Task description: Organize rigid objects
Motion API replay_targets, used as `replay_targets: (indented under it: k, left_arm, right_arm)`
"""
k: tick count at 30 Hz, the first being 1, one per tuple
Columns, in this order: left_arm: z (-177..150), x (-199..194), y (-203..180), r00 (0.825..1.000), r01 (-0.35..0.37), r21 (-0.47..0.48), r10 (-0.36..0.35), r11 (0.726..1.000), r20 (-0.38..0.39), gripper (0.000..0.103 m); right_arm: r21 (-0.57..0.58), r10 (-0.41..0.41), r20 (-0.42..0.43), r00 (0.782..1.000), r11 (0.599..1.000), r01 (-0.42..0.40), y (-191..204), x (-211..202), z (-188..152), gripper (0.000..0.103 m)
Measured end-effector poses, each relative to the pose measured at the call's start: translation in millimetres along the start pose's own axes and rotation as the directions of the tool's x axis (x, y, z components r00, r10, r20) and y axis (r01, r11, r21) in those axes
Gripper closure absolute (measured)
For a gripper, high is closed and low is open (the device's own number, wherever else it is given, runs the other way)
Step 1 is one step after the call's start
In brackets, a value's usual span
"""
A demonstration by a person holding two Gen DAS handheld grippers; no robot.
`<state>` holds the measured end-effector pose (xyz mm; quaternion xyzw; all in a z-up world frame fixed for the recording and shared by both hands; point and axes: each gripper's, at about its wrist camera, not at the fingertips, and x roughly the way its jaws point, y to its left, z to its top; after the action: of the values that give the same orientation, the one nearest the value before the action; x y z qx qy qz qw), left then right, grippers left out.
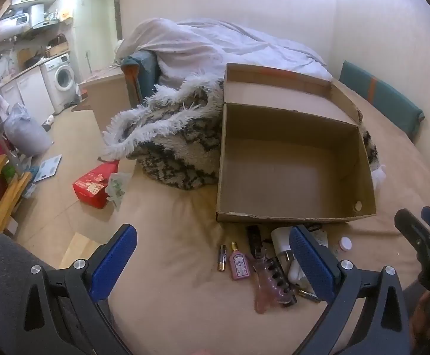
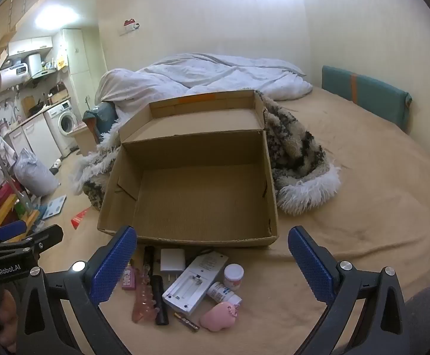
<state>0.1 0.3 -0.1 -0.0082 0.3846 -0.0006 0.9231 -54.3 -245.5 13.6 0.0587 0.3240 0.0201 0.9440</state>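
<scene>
An open, empty cardboard box sits on the tan bed. In front of it lies a cluster of small items: a battery, a pink perfume bottle, a pink hair claw, a white charger, a white remote lying battery-side up, a small white jar, a pill bottle, a pink heart-shaped case and a black tube. My left gripper and my right gripper hover open above the cluster, both empty.
A furry patterned blanket lies against the box. A white duvet is at the head of the bed. A red box lies on the floor at left. A teal cushion leans against the right wall.
</scene>
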Motion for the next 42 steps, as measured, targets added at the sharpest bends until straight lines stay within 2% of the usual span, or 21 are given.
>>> replay_targets:
  k: [42]
  left_arm:
    - [-2.7,0.6,0.3,1.000,-0.019,0.006,0.019,1.000,-0.001,0.000]
  right_arm:
    - [-0.011,-0.007,0.002,1.000,1.000,0.007,3.9,-0.6,-0.8,0.000]
